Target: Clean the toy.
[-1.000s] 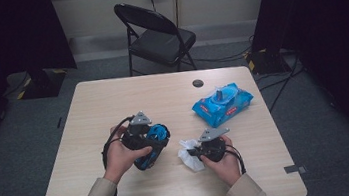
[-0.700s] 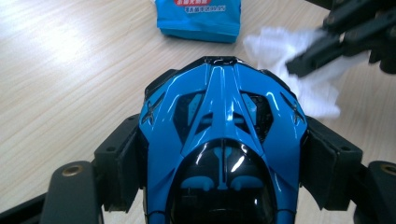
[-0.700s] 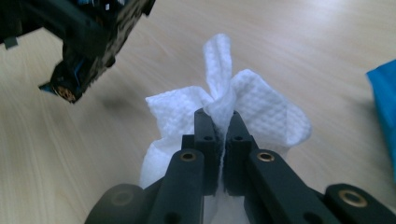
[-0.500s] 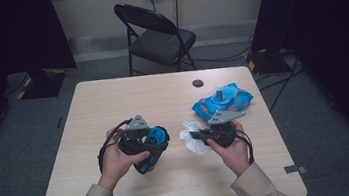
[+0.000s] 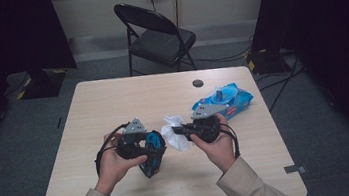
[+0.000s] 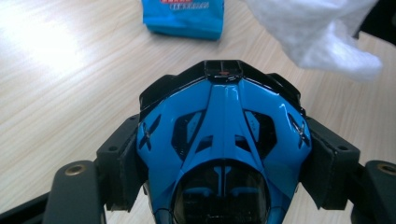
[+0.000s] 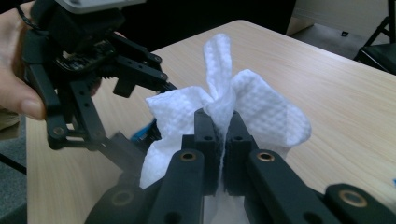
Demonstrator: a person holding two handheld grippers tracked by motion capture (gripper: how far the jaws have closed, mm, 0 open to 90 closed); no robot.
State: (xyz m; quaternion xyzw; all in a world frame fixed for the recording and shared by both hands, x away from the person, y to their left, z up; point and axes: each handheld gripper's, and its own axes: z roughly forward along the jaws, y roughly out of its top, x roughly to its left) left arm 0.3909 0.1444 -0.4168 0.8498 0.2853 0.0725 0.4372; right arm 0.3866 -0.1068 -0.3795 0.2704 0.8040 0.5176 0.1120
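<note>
My left gripper [image 5: 152, 152] is shut on a glossy blue and black toy-like shell [image 5: 154, 143], held a little above the table [image 5: 112, 100]. In the left gripper view the pads [image 6: 123, 163] press on both sides of the shell [image 6: 224, 135]. My right gripper [image 5: 176, 130] is shut on a crumpled white wipe [image 5: 175, 137] and holds it in the air just right of the shell. In the right gripper view the jaws [image 7: 223, 126] pinch a fold of the wipe [image 7: 261, 102]. The wipe [image 6: 322, 32] hangs just beyond the shell's front.
A blue pack of wipes [image 5: 228, 100] lies on the table at the right, behind my right hand. A small black disc [image 5: 198, 83] sits near the far edge. A black folding chair [image 5: 154, 35] stands beyond the table.
My right gripper has lifted the wipe off the table and carried it up and slightly away from me, beside the blue shell. The left gripper has hardly moved.
</note>
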